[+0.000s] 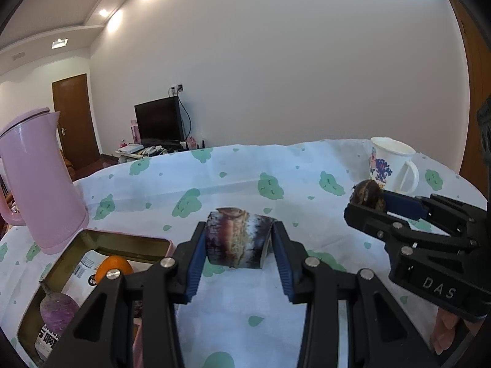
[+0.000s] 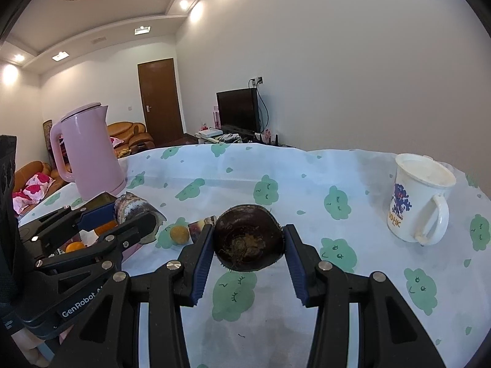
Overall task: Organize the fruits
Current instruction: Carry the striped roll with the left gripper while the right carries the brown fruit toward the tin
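Observation:
My left gripper is shut on a dark purple sugarcane piece and holds it above the tablecloth, just right of the pink tin. The tin holds an orange and a purple round fruit. My right gripper is shut on a dark brown water chestnut; it shows at the right of the left wrist view. In the right wrist view the left gripper holds the sugarcane over the tin. A small orange and another sugarcane piece lie on the cloth.
A pink kettle stands behind the tin at the left. A white mug with a blue print stands at the right. The table has a white cloth with green cloud shapes. A television and a door are far behind.

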